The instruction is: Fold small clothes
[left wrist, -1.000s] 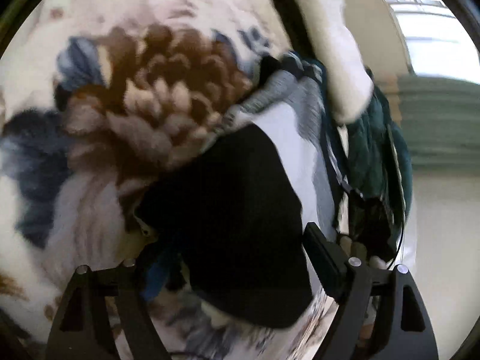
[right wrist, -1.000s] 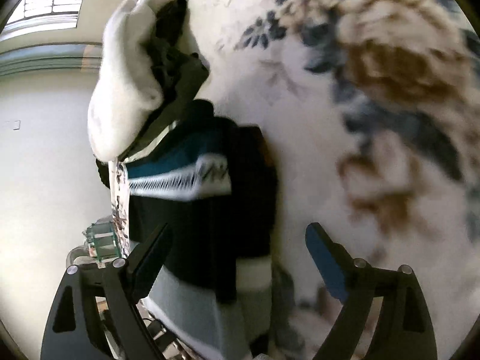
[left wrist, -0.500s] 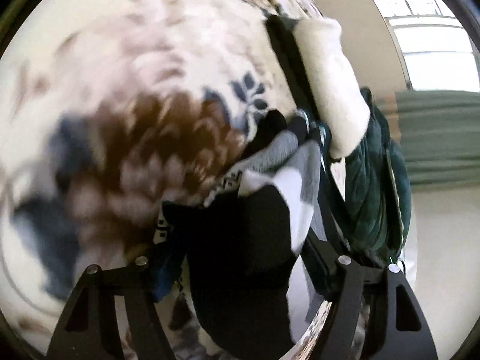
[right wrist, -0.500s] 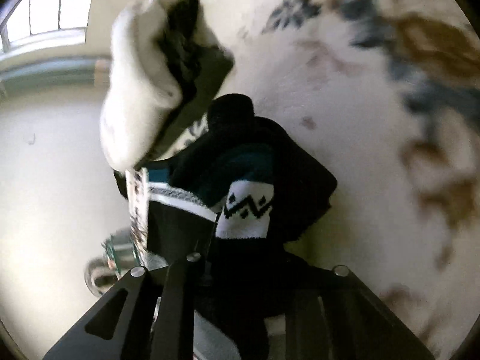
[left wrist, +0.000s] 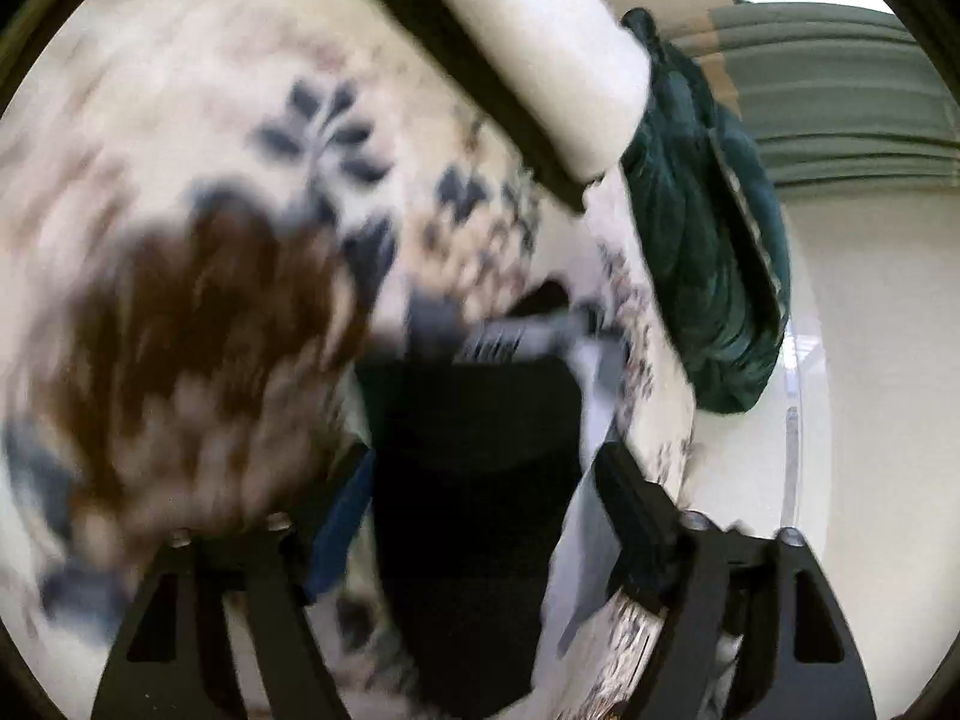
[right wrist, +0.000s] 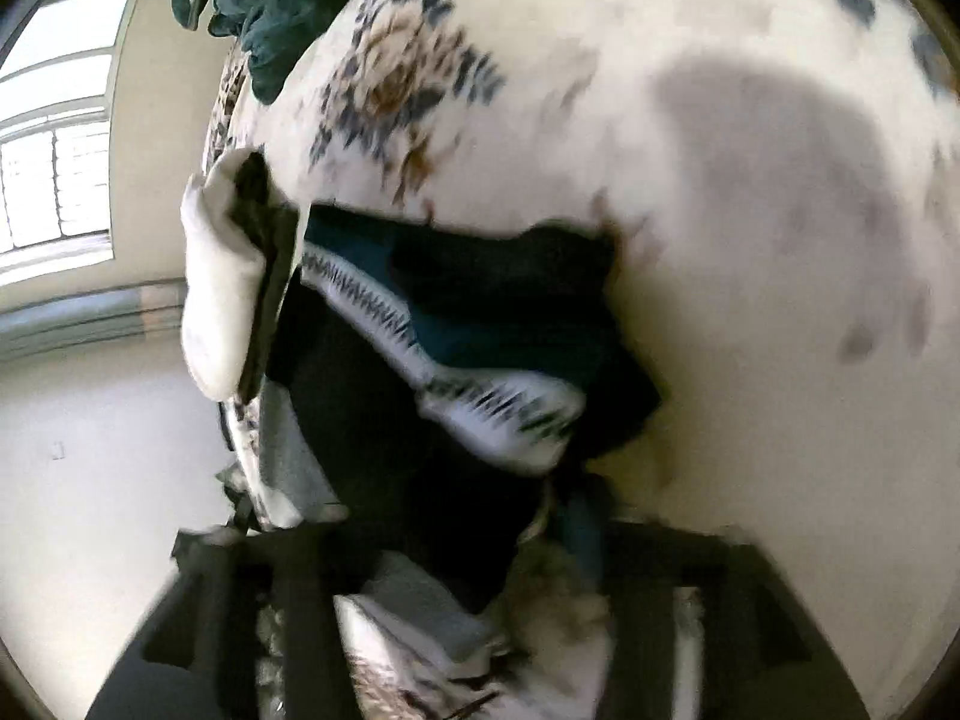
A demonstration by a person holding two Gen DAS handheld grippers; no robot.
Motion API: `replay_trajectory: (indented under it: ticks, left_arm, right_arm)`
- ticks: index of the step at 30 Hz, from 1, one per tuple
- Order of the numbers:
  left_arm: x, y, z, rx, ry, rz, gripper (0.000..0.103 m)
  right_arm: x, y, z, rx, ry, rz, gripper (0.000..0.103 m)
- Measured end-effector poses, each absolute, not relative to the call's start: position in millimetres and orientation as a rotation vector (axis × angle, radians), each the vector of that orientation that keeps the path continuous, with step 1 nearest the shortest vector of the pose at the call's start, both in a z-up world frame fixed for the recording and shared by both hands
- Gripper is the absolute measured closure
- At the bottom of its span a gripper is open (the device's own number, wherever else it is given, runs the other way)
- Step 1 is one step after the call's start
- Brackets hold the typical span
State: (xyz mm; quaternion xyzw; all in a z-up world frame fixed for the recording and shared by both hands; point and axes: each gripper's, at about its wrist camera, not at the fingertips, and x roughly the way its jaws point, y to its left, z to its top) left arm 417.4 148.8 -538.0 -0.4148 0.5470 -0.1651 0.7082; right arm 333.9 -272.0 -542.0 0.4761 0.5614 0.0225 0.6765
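A small garment, black with a teal panel and a white zigzag band (right wrist: 498,414), lies bunched on the floral bedspread (right wrist: 750,192). In the left wrist view its black part (left wrist: 474,468) runs down between the fingers of my left gripper (left wrist: 483,462), whose jaws are opening wide around the cloth; the picture is too blurred to show any pad pressing. My right gripper (right wrist: 456,546) is a blur at the bottom of its view. Its jaws are opening too, with the black cloth's near end lying loose between them.
A white fleecy item with a dark edge (right wrist: 219,288) lies beside the garment at the bed's edge. A dark green garment (left wrist: 708,252) hangs over that edge further on. Beyond are a pale wall, a green curtain (left wrist: 840,90) and a window (right wrist: 54,168).
My right gripper shut on the garment, swung back fast with it, and its jaws have now parted. The left gripper rolled and drew back a little, with the black cloth still between its fingers.
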Motion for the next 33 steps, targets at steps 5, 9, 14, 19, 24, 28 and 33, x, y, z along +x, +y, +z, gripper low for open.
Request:
replay_trajectory:
  ticks: [5,9,14,19,24,28,33]
  left_arm:
    - [377.6,133.0,-567.7,-1.021,1.250,-0.354,0.027]
    - [380.0,106.5,-586.6,-1.071,1.212,-0.370,0.026]
    - [396.9,97.0,-568.9,-1.034,1.102,-0.371,0.071]
    - [421.2,128.0,-526.8,-0.959,1.100,-0.411,0.075]
    - [447.4,172.4,-523.3,-0.753,1.258,-0.351,0.059]
    - [436.8,178.9,-502.0,-0.615,1.281,-0.278,0.047]
    - [406.4,161.5,-460.3,-0.396,1.216,-0.079,0.038]
  right_arm:
    - [376.1,-274.9,-537.6,0.848,1.368,0.176,0.040]
    - [377.1,-269.0,-556.6,0.810,1.468,0.207,0.030]
    - [374.2,-273.8,-577.0,1.036,1.342,0.189,0.028]
    - [344.7,-250.7,-559.5,1.129,1.234,0.135,0.082]
    - [286.5,-178.2,-531.4,1.083,1.305,0.150,0.081]
    - [266.3,-153.2,-534.8,0.980,1.420,0.111,0.044]
    - [242.0,-171.4,-507.0,0.845,1.470,0.097,0.044]
